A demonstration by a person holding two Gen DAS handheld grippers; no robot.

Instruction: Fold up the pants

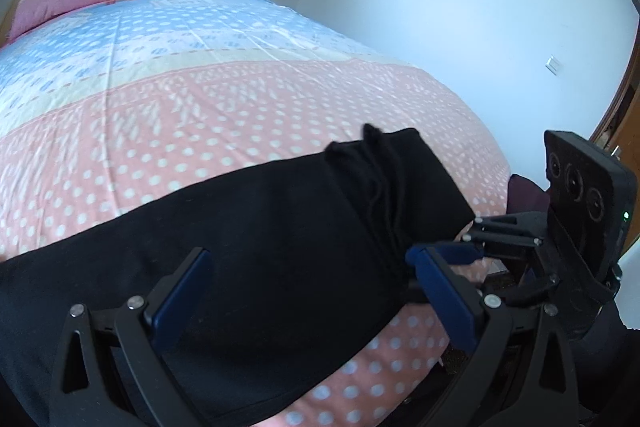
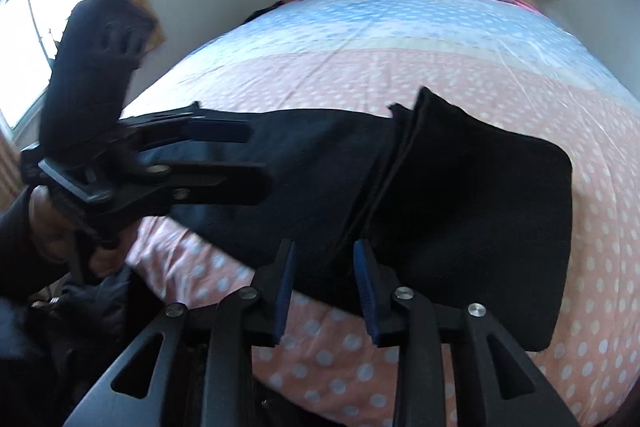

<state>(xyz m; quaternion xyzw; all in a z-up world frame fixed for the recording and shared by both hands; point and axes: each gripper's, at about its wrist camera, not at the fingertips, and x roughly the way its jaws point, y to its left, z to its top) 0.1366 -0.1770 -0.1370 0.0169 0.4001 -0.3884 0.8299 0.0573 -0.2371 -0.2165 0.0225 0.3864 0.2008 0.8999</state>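
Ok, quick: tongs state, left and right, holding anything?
Left tongs: open, empty, over the black pants.
Right tongs: open, narrower gap, holding nothing, at the pants' near edge.

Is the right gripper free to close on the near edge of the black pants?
Probably yes: the right gripper is open with the black pants edge between its fingers, nothing blocking; the left gripper sits off to the side.

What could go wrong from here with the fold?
1. The black pants lie near the bed's front edge; a tug could slide them off.
2. The left gripper and right gripper are open on either side of the bunched fold, close enough to collide.
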